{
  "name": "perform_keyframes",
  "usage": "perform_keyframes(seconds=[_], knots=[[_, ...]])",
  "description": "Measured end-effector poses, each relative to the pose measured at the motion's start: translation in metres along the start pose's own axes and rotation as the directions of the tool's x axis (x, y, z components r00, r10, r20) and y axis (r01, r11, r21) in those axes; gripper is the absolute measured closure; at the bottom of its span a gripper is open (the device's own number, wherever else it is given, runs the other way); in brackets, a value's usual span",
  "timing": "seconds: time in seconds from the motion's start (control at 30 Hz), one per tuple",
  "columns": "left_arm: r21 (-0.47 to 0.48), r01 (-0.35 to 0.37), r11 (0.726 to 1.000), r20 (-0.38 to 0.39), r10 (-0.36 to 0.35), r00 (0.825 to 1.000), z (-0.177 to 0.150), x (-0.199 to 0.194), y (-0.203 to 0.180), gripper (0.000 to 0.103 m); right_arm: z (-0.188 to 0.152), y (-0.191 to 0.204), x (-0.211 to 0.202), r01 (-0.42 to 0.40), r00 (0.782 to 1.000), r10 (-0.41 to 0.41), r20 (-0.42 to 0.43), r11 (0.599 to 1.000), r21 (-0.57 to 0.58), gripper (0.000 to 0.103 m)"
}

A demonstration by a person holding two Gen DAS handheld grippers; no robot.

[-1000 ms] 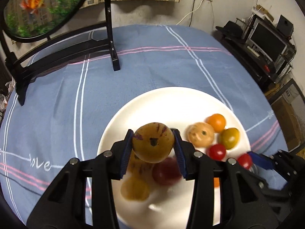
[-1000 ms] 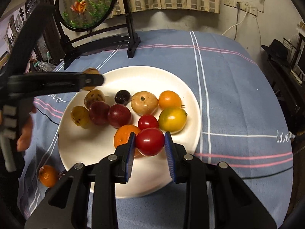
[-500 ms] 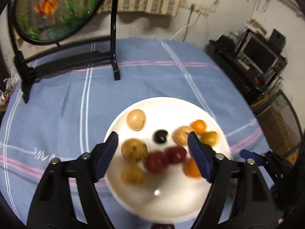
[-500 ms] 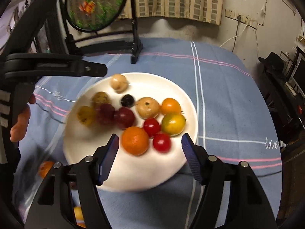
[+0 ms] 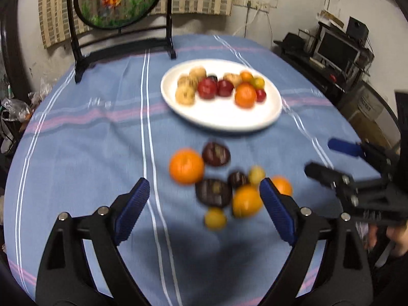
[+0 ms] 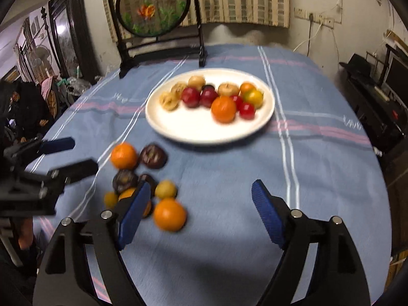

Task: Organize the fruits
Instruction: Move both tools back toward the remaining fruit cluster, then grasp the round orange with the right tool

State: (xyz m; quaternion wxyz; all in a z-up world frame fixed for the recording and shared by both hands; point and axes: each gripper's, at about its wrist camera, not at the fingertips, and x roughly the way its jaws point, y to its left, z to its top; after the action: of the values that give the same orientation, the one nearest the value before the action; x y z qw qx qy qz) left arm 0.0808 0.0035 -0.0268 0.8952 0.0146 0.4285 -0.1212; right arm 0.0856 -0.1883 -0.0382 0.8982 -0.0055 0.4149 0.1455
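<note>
The left gripper point(image 5: 204, 199) stands wide, its jaws having just been opening, with nothing pressed between the blue pads point(image 5: 131, 207); loose fruit on the cloth shows in the gap but lies apart from both pads. The right gripper point(image 6: 201, 209) likewise stands wide, its jaws having just been opening, and carries nothing; only bare cloth lies between its pads. The counter point(image 6: 229, 178), covered by a blue cloth with white and pink stripes, bears a loose cluster of fruit near its front edge, toward the left side: a large orange point(image 5: 186, 166), a dark purple fruit point(image 5: 216, 154) just beside it, a second dark fruit point(image 5: 213, 192), a smaller orange point(image 5: 246, 201), a small yellow fruit point(image 5: 215, 218) and further small pieces, blurred. Toward the middle of the counter lies a white plate point(image 6: 204, 130). The plate holds an orange point(image 6: 223, 109), red fruits point(image 6: 190, 97), tan speckled fruits point(image 6: 168, 100) and a yellow-green fruit point(image 6: 253, 97), grouped along its far half. At the far edge of the counter stands a round embroidered screen point(image 6: 153, 7) in a black frame.
</note>
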Motion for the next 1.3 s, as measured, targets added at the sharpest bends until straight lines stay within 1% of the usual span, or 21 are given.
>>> perform_keyframes(seconds=[0.07,0.1,0.23,0.37,0.43,0.47,0.67,0.73,0.83,0.87,0.9,0.93,0.97,1.0,1.1,1.13,1.17,1.27,1.3], knots=[[0.015,-0.013,1.0,-0.001,0.013,1.0,-0.014,-0.005,0.0,0.013,-0.004,0.005,-0.003,-0.01,1.0,0.01,-0.001,1.0,-0.001,0.021],[0.012,-0.003,1.0,-0.007,0.003,1.0,-0.02,-0.006,0.0,0.013,-0.006,0.008,-0.005,-0.014,1.0,0.014,0.003,1.0,-0.002,0.021],[-0.001,0.028,1.0,-0.017,-0.028,0.999,-0.027,-0.009,0.001,0.013,-0.009,0.02,-0.015,-0.02,1.0,0.02,0.014,1.0,-0.018,0.021],[-0.013,0.036,0.999,-0.013,-0.036,0.999,-0.028,-0.013,0.005,0.013,-0.011,0.026,-0.02,-0.021,1.0,0.022,0.017,0.999,-0.034,0.021],[-0.02,0.037,0.999,-0.023,-0.037,0.999,-0.029,-0.012,0.006,0.013,-0.014,0.029,-0.02,-0.018,1.0,0.019,0.012,0.999,-0.045,0.013],[-0.022,0.037,0.999,-0.026,-0.038,0.999,-0.029,-0.011,0.007,0.013,-0.015,0.03,-0.018,-0.018,1.0,0.019,0.009,0.999,-0.049,0.012],[-0.044,0.026,0.999,-0.031,-0.027,0.999,-0.037,-0.011,0.017,0.013,-0.025,0.029,0.007,-0.031,0.999,0.029,-0.047,0.999,-0.042,0.012],[-0.056,0.022,0.998,-0.04,-0.025,0.999,-0.039,-0.009,0.022,0.013,-0.028,0.028,0.019,-0.031,0.996,0.028,-0.08,0.999,-0.04,0.012],[-0.071,0.016,0.997,-0.054,-0.02,0.998,-0.041,-0.006,0.029,0.013,-0.031,0.03,0.031,-0.031,0.995,0.026,-0.101,0.998,-0.054,0.012],[-0.077,0.017,0.997,-0.059,-0.022,0.998,-0.042,-0.005,0.031,0.013,-0.032,0.03,0.032,-0.029,0.995,0.023,-0.099,0.998,-0.058,0.013],[-0.083,0.019,0.996,-0.062,-0.024,0.998,-0.042,-0.004,0.033,0.013,-0.032,0.029,0.035,-0.029,0.995,0.023,-0.098,0.998,-0.059,0.022],[-0.089,0.022,0.996,-0.066,-0.028,0.997,-0.042,-0.003,0.035,0.013,-0.032,0.029,0.037,-0.034,0.994,0.028,-0.103,0.998,-0.055,0.033],[-0.093,0.025,0.995,-0.068,-0.031,0.997,-0.042,-0.002,0.036,0.013,-0.032,0.027,0.04,-0.044,0.993,0.039,-0.113,0.998,-0.048,0.038],[-0.094,0.026,0.995,-0.07,-0.033,0.997,-0.042,-0.002,0.037,0.013,-0.032,0.027,0.042,-0.047,0.992,0.041,-0.118,0.998,-0.046,0.046],[-0.092,0.036,0.995,-0.074,-0.043,0.996,-0.041,0.001,0.036,0.013,-0.03,0.026,0.05,-0.047,0.992,0.041,-0.121,0.998,-0.046,0.05],[-0.086,0.04,0.995,-0.077,-0.047,0.996,-0.041,0.003,0.034,0.013,-0.029,0.026,0.054,-0.05,0.992,0.044,-0.117,0.997,-0.051,0.058],[-0.082,0.041,0.996,-0.078,-0.048,0.996,-0.04,0.004,0.033,0.013,-0.028,0.027,0.057,-0.057,0.991,0.049,-0.12,0.997,-0.056,0.063],[-0.063,0.031,0.998,-0.084,-0.036,0.996,-0.04,0.008,0.028,0.013,-0.025,0.029,0.062,-0.061,0.992,0.053,-0.113,0.996,-0.063,0.065],[-0.06,0.026,0.998,-0.087,-0.031,0.996,-0.04,0.009,0.028,0.013,-0.025,0.028,0.06,-0.076,0.991,0.07,-0.114,0.996,-0.048,0.065]])
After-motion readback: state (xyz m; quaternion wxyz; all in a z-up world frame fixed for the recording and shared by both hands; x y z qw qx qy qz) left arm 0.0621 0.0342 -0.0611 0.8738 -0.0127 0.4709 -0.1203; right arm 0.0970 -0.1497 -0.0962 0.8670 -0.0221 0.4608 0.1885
